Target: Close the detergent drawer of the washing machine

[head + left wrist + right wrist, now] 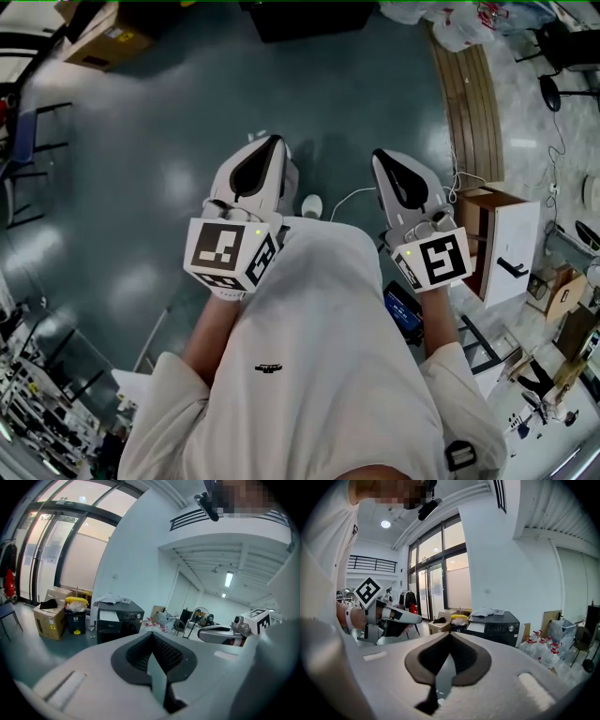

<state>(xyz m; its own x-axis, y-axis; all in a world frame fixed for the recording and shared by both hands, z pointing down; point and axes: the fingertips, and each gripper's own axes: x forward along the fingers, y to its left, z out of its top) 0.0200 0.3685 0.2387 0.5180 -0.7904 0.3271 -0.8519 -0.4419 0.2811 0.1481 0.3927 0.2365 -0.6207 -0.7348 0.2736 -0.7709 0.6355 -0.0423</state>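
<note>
washing machine [119,620]: black | floor [141,159]: dull teal (sheen patches) | left claw [273,141]: white, black-and-white marker cube

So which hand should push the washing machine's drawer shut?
Probably left, but only just. The left gripper and right gripper are side by side, shut and empty, far from the washing machine. Its white drawer is on the machine's left side, the left gripper's side.

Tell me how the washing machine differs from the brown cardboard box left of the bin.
The washing machine is dark grey with a white panel; the cardboard box is plain brown. The washing machine carries pale cloth on top, the cardboard box a black thing. Both stand on the floor beside the yellow-topped bin.
</note>
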